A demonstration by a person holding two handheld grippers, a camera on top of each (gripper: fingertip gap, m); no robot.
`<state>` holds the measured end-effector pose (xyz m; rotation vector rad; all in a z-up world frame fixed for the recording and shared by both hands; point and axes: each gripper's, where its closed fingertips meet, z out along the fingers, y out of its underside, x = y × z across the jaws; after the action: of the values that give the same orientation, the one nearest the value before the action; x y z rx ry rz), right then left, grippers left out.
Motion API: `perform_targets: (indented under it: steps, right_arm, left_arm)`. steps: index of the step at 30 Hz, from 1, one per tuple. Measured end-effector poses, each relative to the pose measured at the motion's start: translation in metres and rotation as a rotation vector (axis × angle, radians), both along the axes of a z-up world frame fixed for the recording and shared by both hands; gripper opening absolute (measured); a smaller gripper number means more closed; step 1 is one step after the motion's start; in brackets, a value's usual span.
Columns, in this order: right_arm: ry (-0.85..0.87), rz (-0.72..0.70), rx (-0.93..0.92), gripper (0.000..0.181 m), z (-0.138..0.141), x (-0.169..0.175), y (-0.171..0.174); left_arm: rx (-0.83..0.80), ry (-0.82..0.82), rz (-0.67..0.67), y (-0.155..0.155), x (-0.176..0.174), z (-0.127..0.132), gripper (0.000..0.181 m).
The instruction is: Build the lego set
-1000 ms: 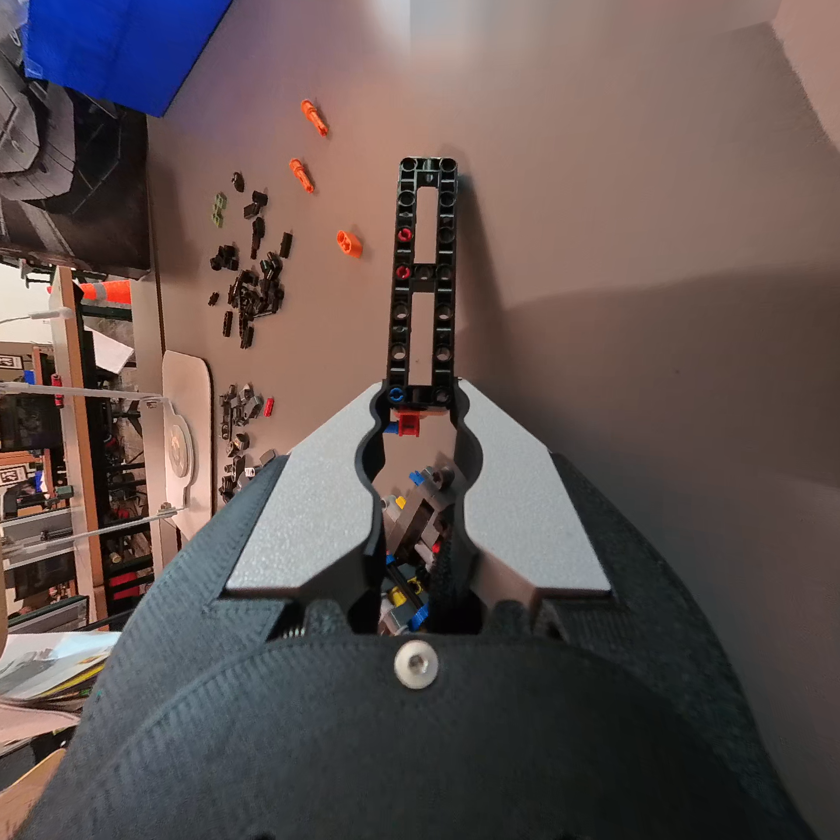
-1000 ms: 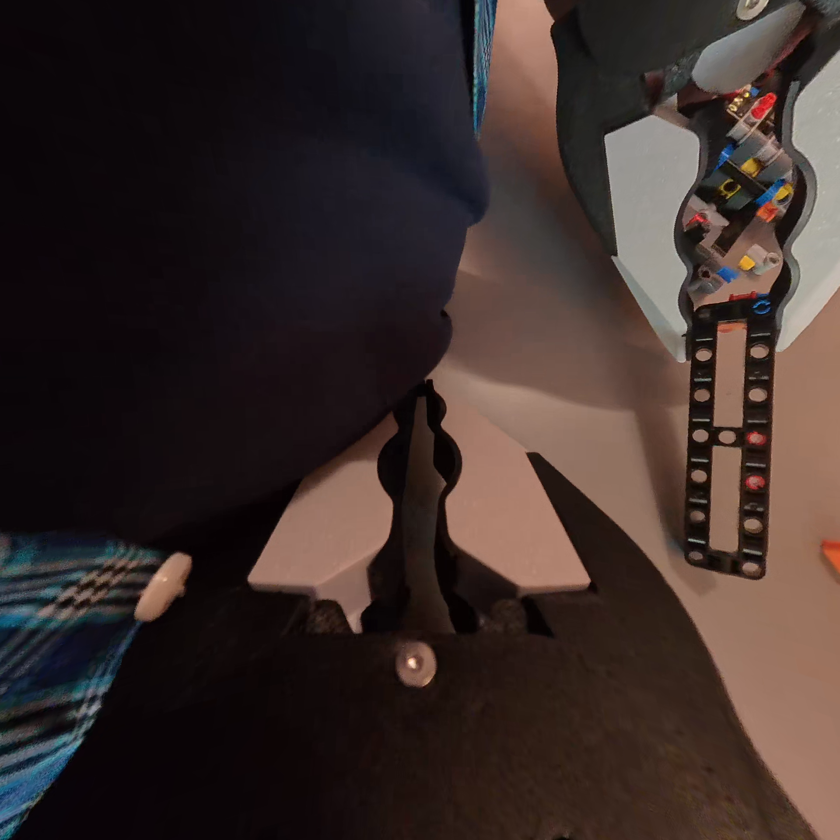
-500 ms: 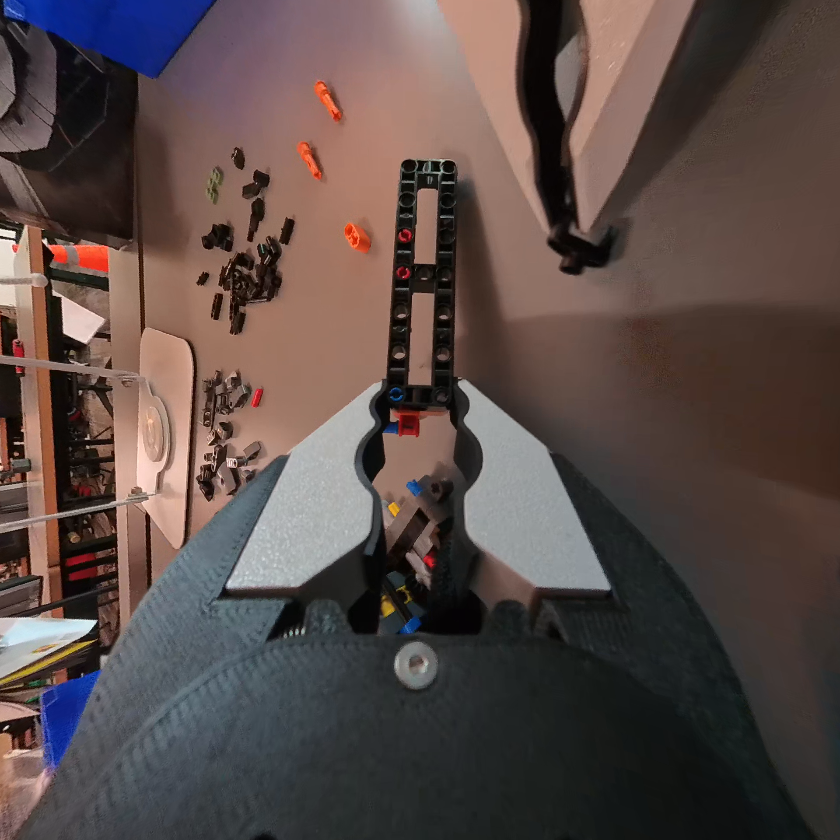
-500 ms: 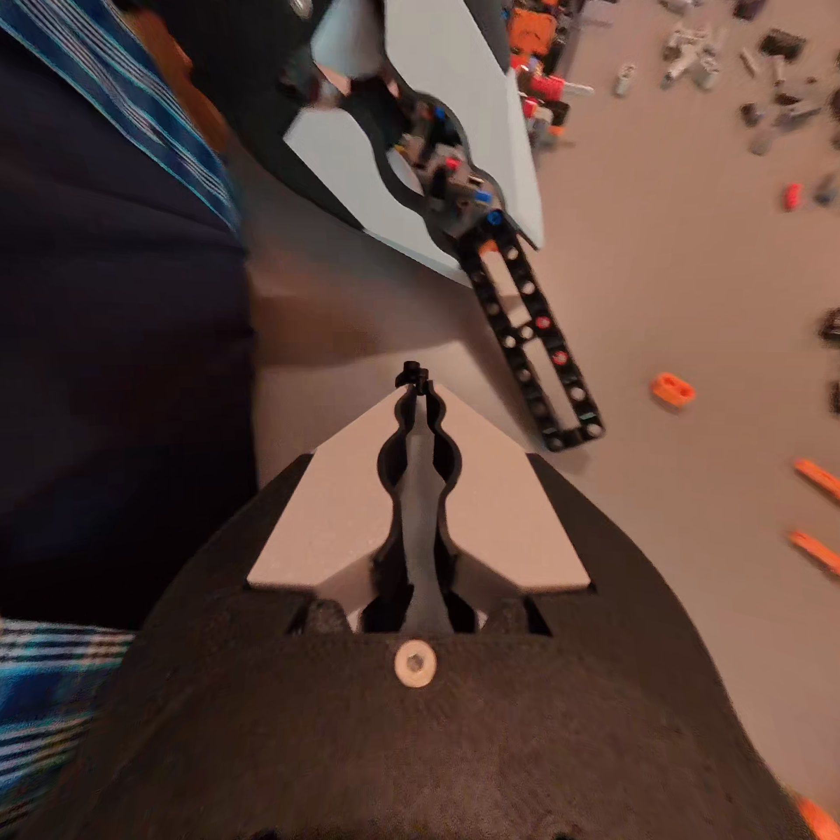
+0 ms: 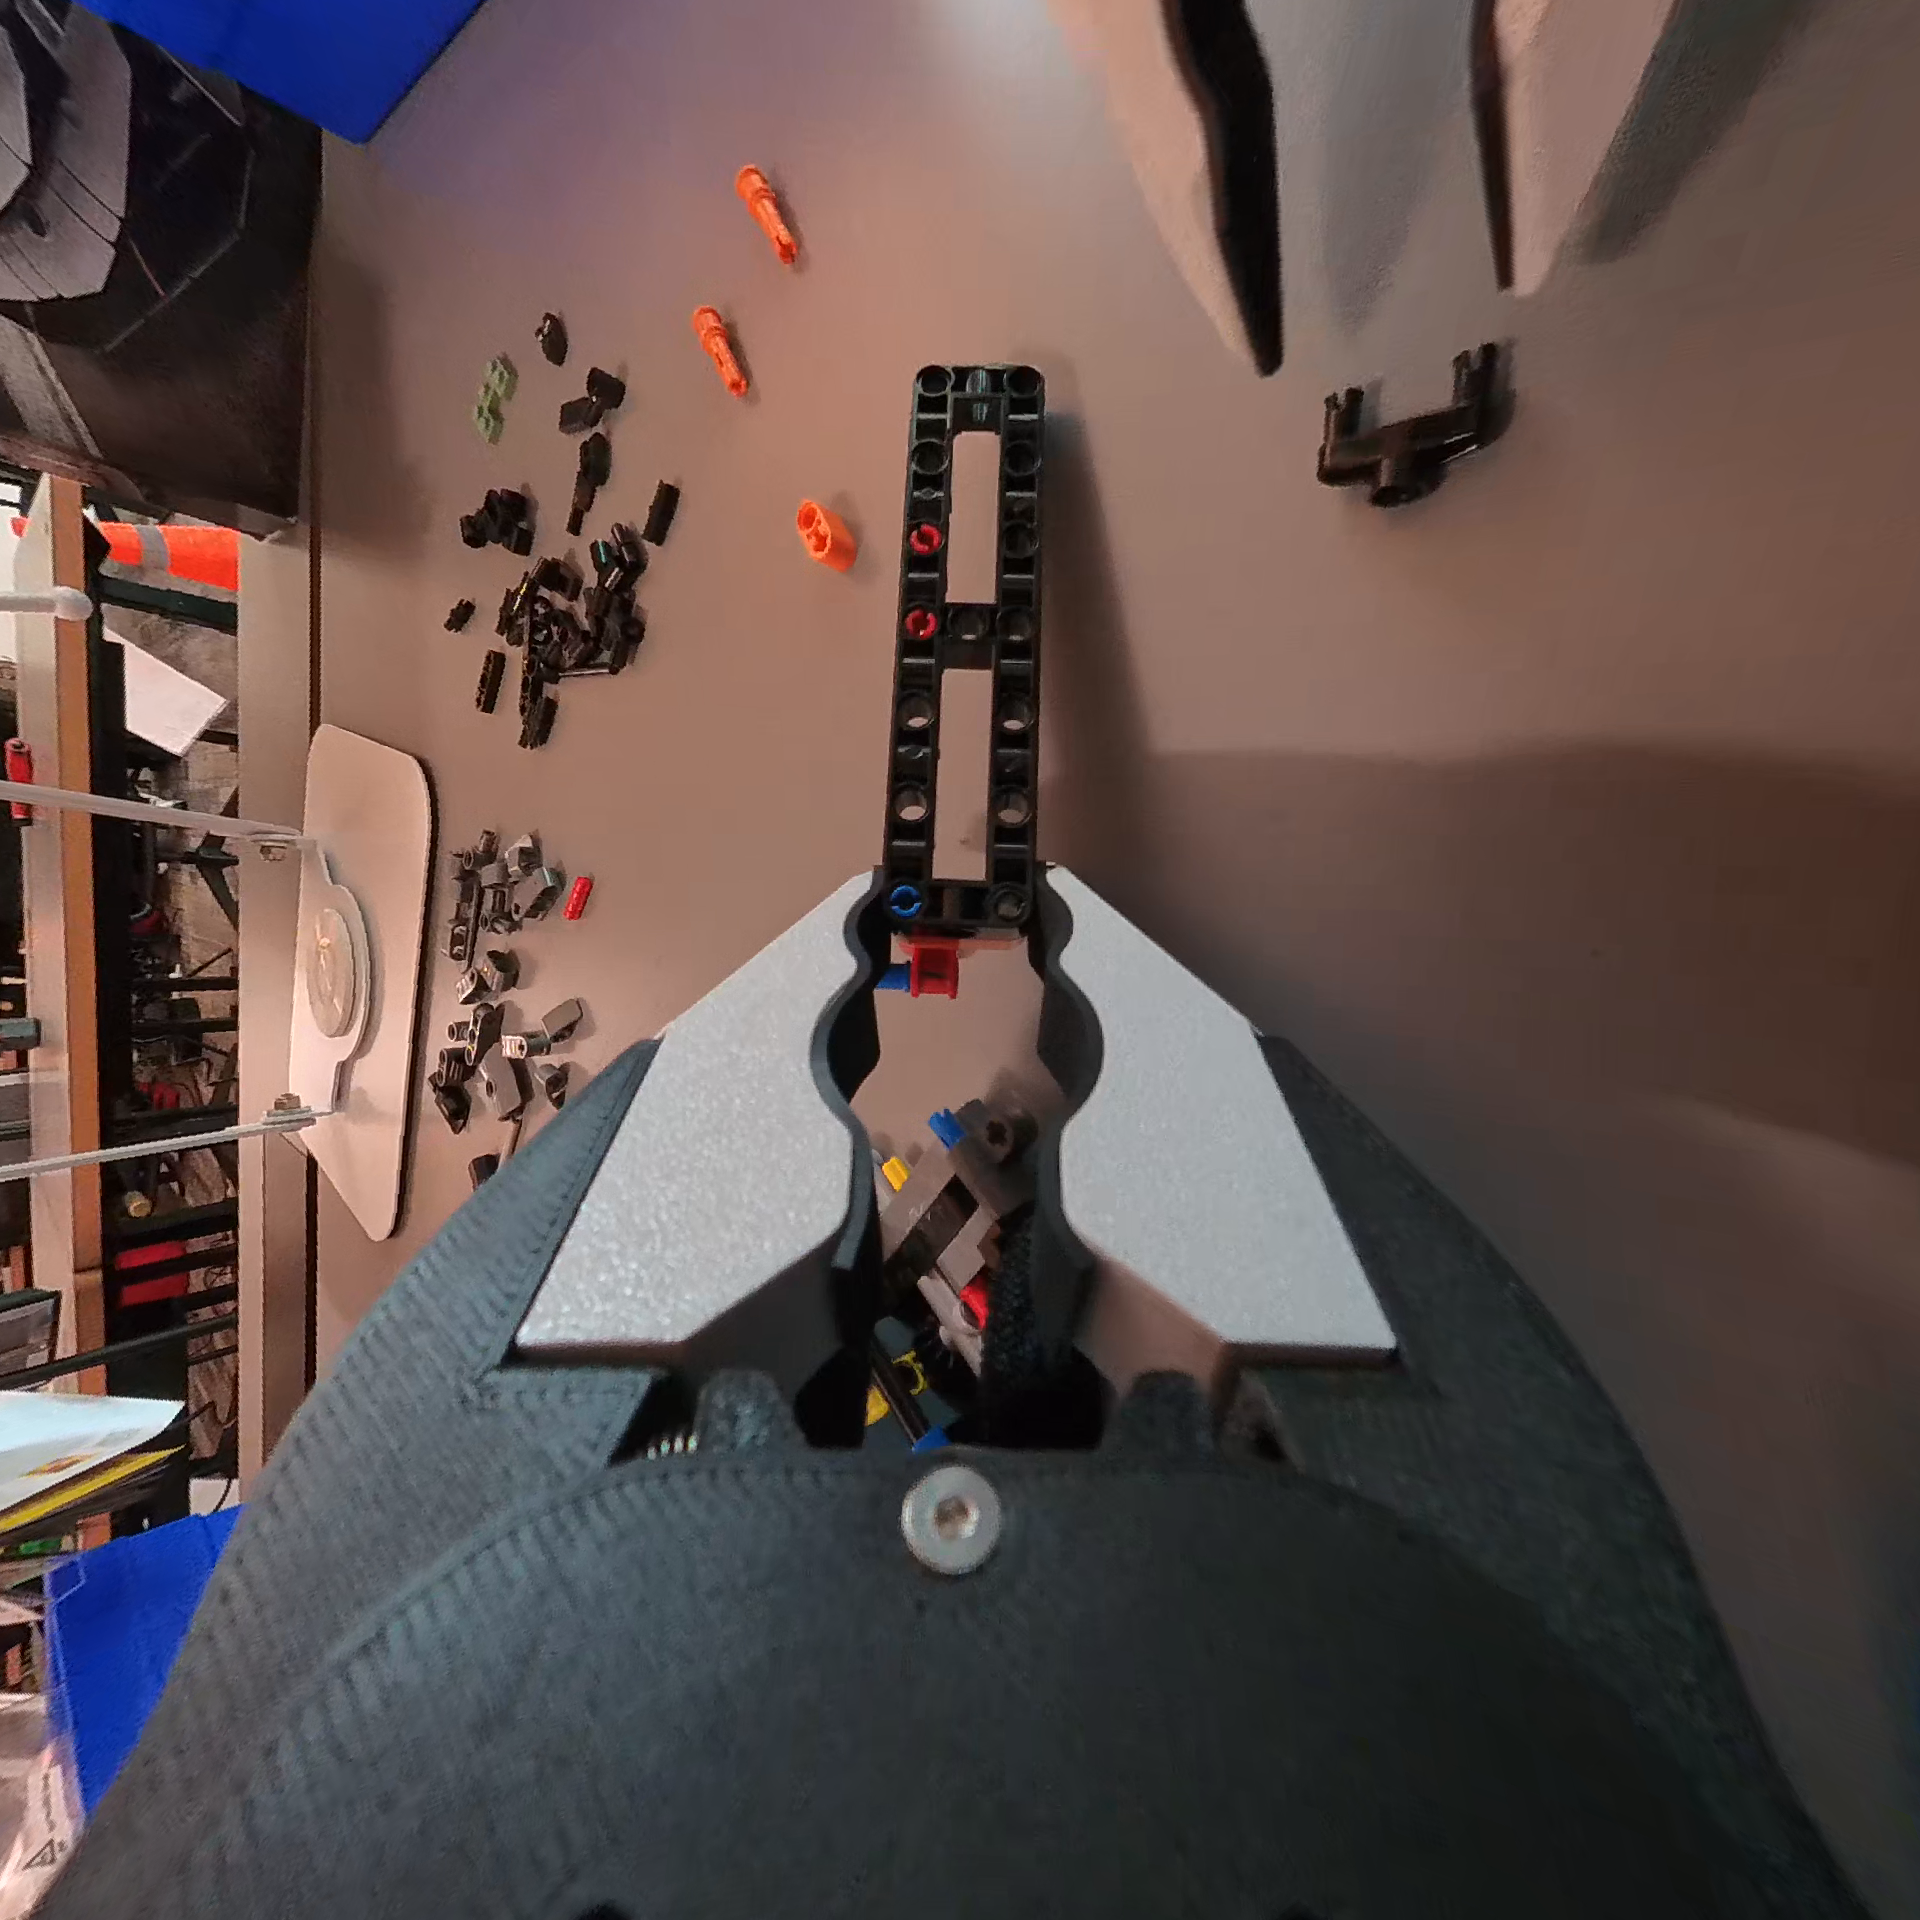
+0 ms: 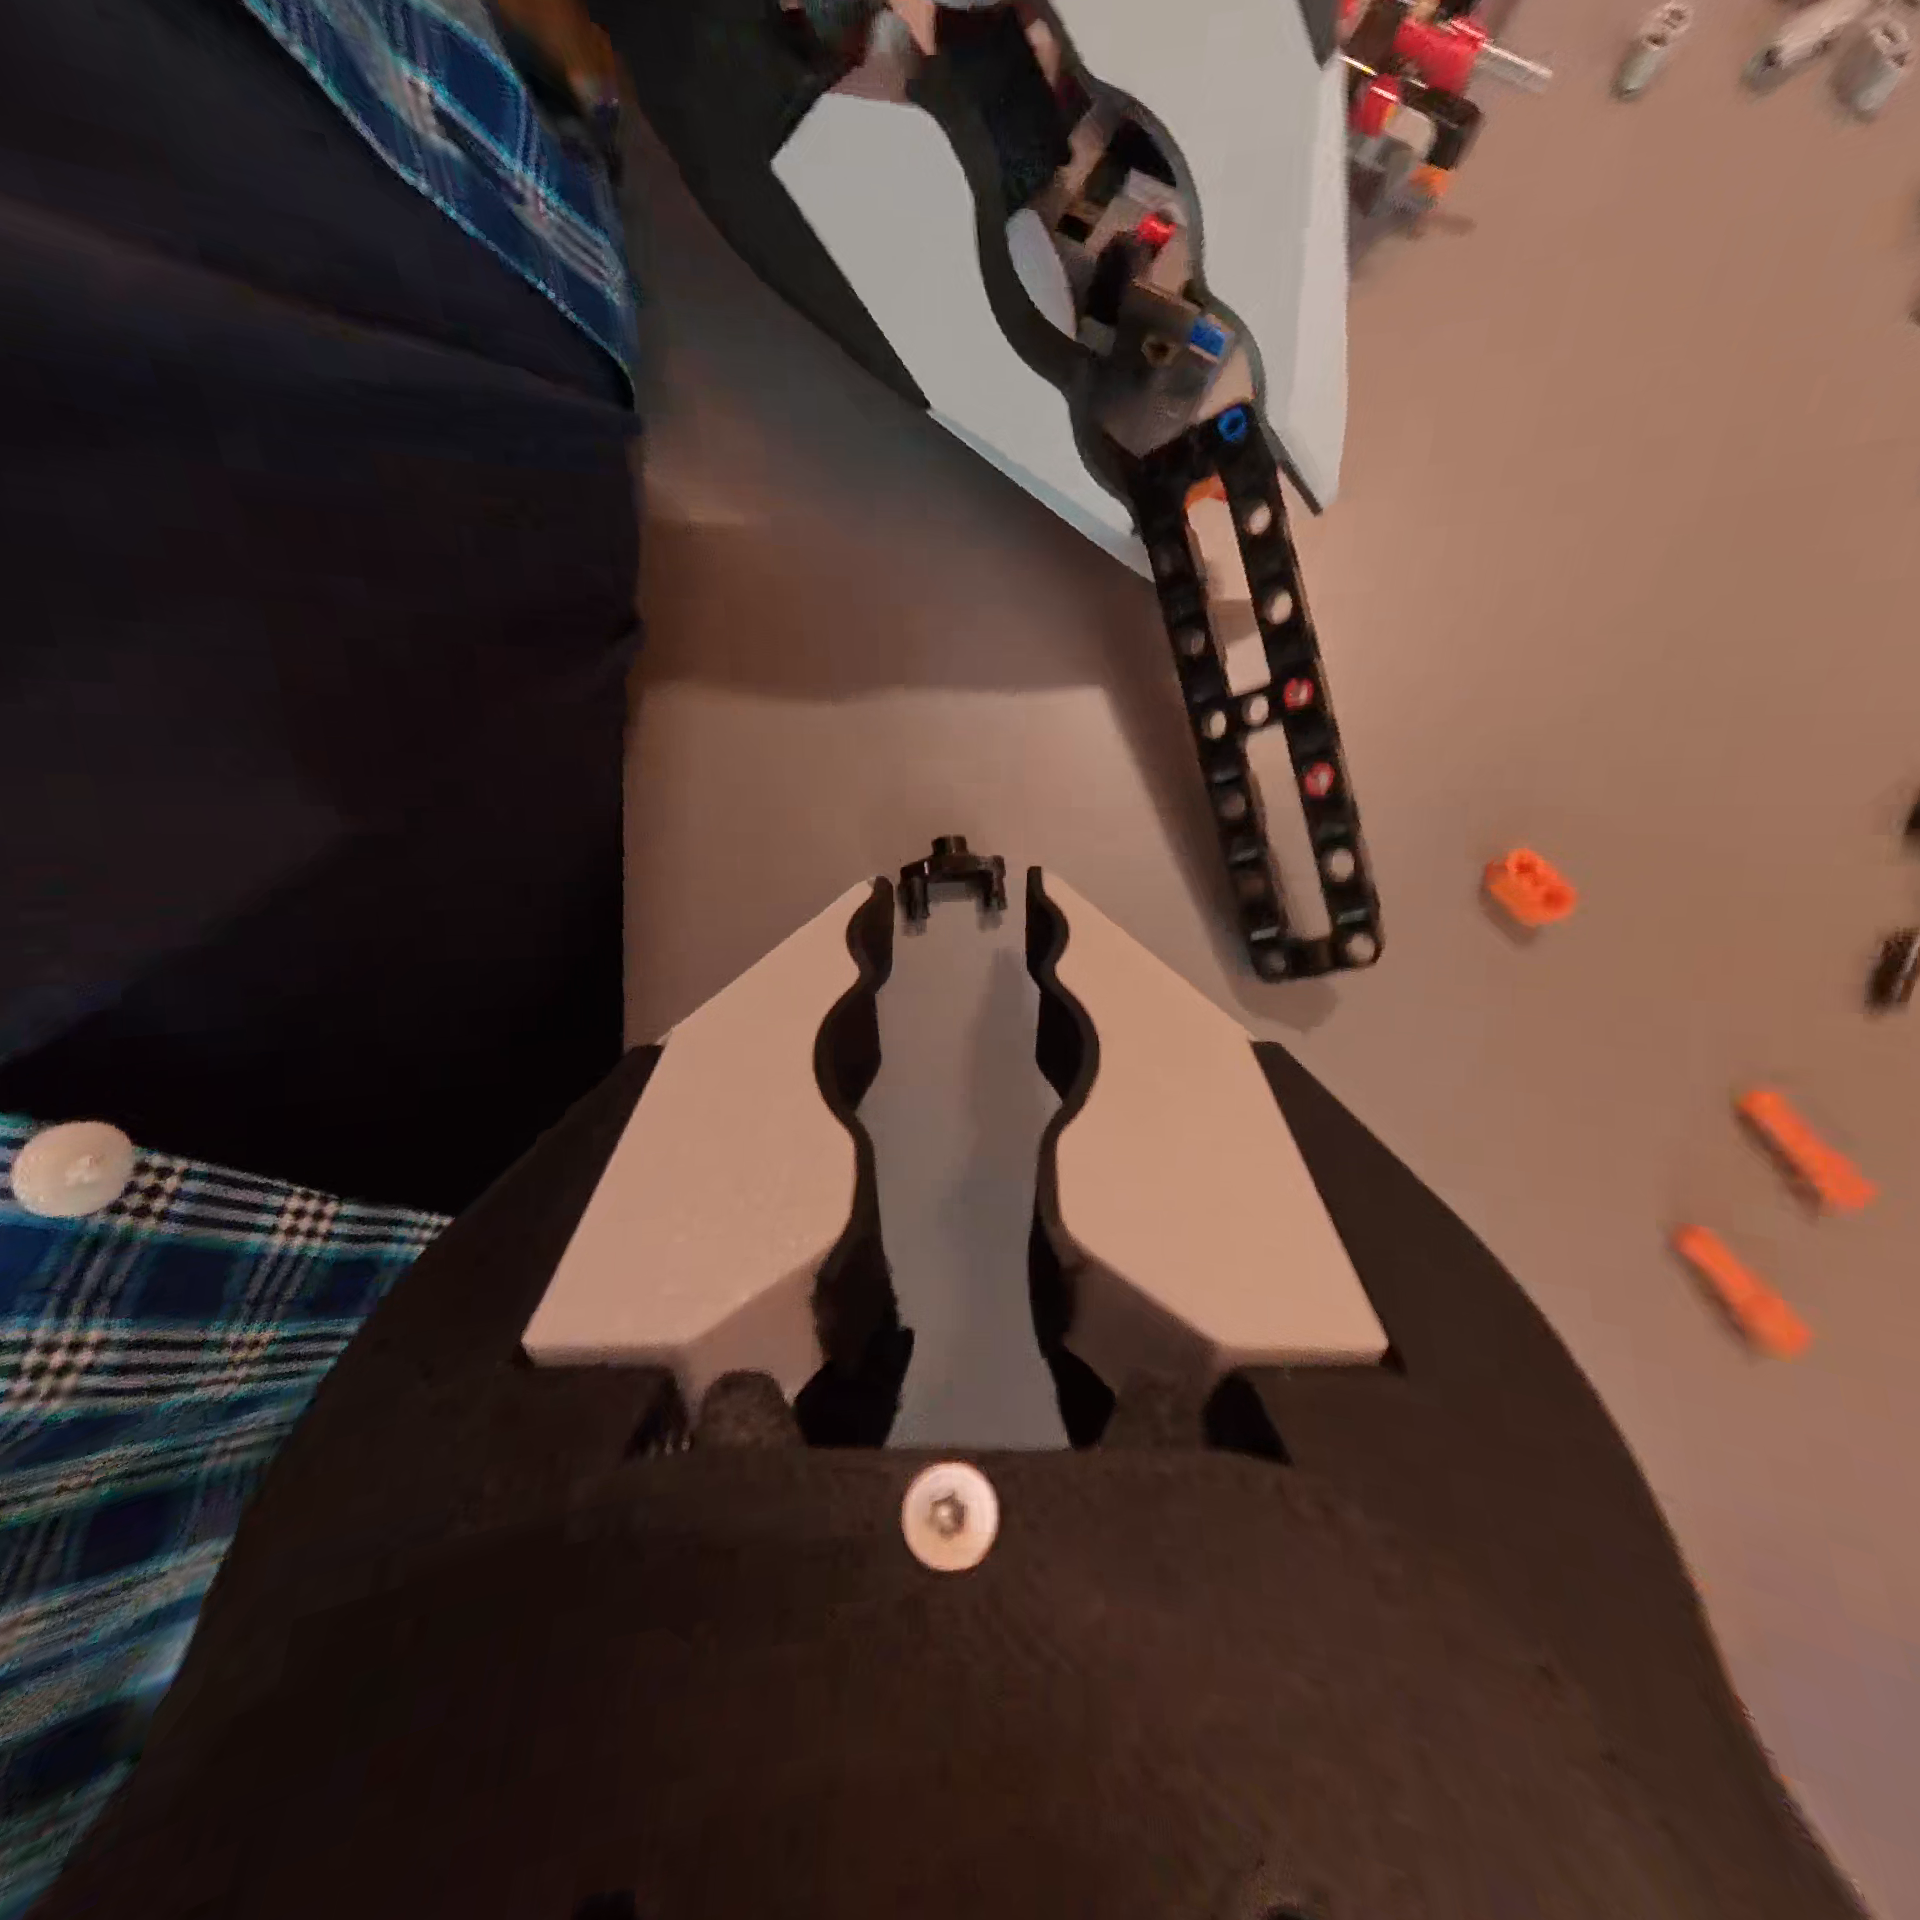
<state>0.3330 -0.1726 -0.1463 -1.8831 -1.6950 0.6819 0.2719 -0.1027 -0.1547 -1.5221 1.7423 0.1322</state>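
Note:
My left gripper [image 5: 961,909] is shut on a multi-coloured lego assembly [image 5: 951,1195]. Its long black frame [image 5: 966,644], with red and blue pins, sticks forward over the table. My right gripper [image 6: 956,894] is open. A small black connector piece [image 6: 951,873] lies on the table between its fingertips, free of both. In the left wrist view the right gripper [image 5: 1382,322] hangs open at the upper right, with the black piece [image 5: 1413,436] just below it. The right wrist view shows the left gripper [image 6: 1226,499] and the frame [image 6: 1268,727] at the upper right.
Two orange pins [image 5: 764,213] [image 5: 719,348] and an orange connector [image 5: 826,535] lie left of the frame. Further left are a pile of black pieces [image 5: 561,613] and a pile of grey pieces [image 5: 499,997]. A person's plaid shirt [image 6: 156,1351] fills the right wrist view's left side. The tips of one gripper are about 10 centimeters away from the tips of the other.
My right gripper swung from the person's body to the table beside the frame, then opened and let the small black piece go onto the table. The left gripper kept its hold.

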Motion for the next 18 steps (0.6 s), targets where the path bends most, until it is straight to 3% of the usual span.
perform_targets:
  steps: [3,7,14,18]
  right_arm:
    - [-0.071,0.173,0.002,0.026,-0.003,-0.009,-0.004]
    - [-0.152,0.234,0.006,0.023,-0.015,-0.009,-0.004]
    - [-0.098,0.051,0.057,0.019,-0.015,-0.003,0.008]
    - [0.076,-0.091,-0.02,0.019,0.001,-0.002,0.006]
  left_arm:
    - [0.0,-0.001,0.004,0.0,-0.001,0.0,0.026]
    - [-0.001,-0.004,0.022,0.0,-0.004,0.0,0.026]
    - [-0.019,-0.025,0.03,0.0,-0.005,0.0,0.026]
    - [-0.061,-0.06,0.07,0.0,0.0,-0.001,0.026]
